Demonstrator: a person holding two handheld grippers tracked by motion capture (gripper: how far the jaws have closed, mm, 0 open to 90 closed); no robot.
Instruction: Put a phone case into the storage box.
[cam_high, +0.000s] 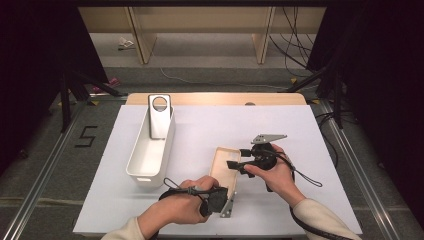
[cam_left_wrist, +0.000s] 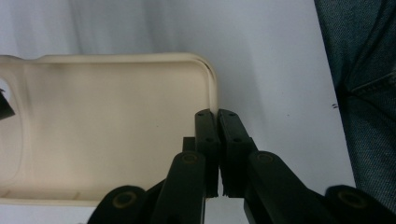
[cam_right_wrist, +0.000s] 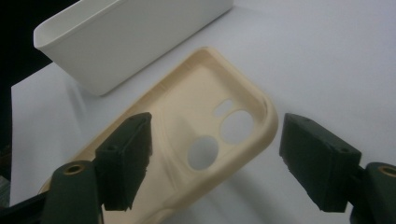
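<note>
L tongs (cam_left_wrist: 218, 140) clamped on phone case (cam_left_wrist: 102, 135)

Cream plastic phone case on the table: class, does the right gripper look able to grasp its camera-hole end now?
Probably yes: the right gripper stands open, straddling that end of the cream plastic phone case, nothing between; the left gripper pinches the opposite rim.

Bin (cam_high: 150, 155): on the table (cam_high: 300, 130), left half, long side running front to back.
Second case (cam_high: 160, 115): upright in the bin's far end.
Phone case (cam_high: 223, 167): right of the bin, near the front edge.
</note>
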